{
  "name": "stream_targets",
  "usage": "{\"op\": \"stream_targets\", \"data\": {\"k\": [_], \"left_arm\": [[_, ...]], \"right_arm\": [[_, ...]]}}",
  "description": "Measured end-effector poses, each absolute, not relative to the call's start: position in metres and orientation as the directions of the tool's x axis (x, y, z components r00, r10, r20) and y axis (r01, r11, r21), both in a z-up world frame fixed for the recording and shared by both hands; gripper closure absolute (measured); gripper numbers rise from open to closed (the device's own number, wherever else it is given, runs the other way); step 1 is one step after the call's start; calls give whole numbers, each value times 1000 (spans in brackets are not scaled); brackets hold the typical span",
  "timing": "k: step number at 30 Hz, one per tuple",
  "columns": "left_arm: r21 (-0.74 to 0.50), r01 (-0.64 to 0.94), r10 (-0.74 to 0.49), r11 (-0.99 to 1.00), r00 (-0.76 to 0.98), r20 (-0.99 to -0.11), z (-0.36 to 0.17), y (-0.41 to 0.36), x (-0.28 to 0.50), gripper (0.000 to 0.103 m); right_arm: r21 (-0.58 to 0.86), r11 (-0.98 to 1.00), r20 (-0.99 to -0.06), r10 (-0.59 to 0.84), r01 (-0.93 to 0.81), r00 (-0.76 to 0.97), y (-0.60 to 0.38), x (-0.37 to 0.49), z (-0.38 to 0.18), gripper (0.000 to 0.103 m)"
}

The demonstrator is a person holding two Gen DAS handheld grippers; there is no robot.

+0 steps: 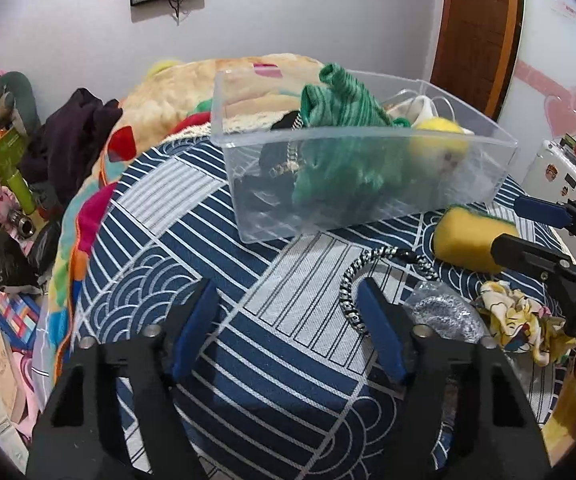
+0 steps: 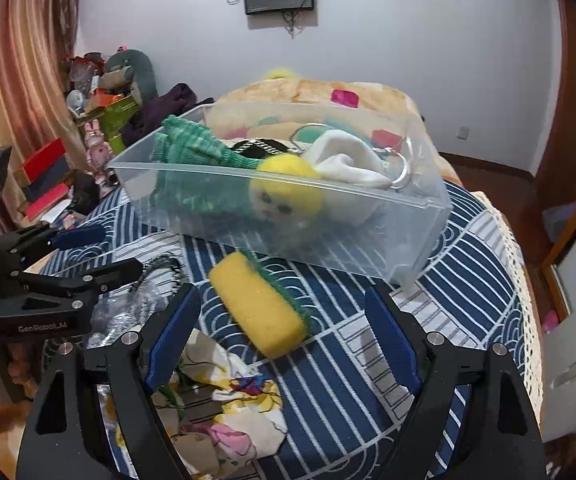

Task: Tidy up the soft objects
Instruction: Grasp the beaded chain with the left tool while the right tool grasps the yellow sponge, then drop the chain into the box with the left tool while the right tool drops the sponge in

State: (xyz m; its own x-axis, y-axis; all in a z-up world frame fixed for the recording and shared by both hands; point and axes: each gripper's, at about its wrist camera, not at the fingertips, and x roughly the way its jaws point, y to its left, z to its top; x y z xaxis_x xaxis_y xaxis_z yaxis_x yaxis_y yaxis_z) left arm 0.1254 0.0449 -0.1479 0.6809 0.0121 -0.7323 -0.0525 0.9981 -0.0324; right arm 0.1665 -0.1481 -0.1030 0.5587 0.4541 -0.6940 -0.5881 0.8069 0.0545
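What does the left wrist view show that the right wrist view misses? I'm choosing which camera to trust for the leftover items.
Only the left wrist view shows the whole black-and-white cord and the brown door.

Only the right wrist view shows the striped curtain and the plush's face through the bin wall.

Both show the clear bin holding the green knit, the yellow sponge lying outside it, the printed cloth, and both claws open: left claw, right claw.
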Motion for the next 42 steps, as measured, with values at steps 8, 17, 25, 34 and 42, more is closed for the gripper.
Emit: {"op": "stream_targets", "data": {"k": [8, 17, 25, 34, 42], "left_arm": [[-35, 25, -43, 999, 674, -738, -152, 27, 127, 71], [-41, 72, -79, 997, 687, -722, -148, 13, 120, 97], [-68, 41, -76, 997, 753, -653, -113, 27, 103, 98], [-69, 10, -46, 998, 832, -552, -67, 40, 104, 98], [-73, -15, -23, 997, 868, -495, -40, 39, 125, 98]], "right_arm": [[118, 784, -730, 485, -610, 481, -147, 170, -117, 57], [111, 787, -696, 497, -607, 518, -154, 162, -105, 65], [111, 791, -653, 515, -602, 556, -160, 158, -91, 65], [91, 798, -590, 525, -596, 614, -165, 155, -66, 65], [82, 832, -513, 507, -548, 693, -174, 166, -38, 65]]}}
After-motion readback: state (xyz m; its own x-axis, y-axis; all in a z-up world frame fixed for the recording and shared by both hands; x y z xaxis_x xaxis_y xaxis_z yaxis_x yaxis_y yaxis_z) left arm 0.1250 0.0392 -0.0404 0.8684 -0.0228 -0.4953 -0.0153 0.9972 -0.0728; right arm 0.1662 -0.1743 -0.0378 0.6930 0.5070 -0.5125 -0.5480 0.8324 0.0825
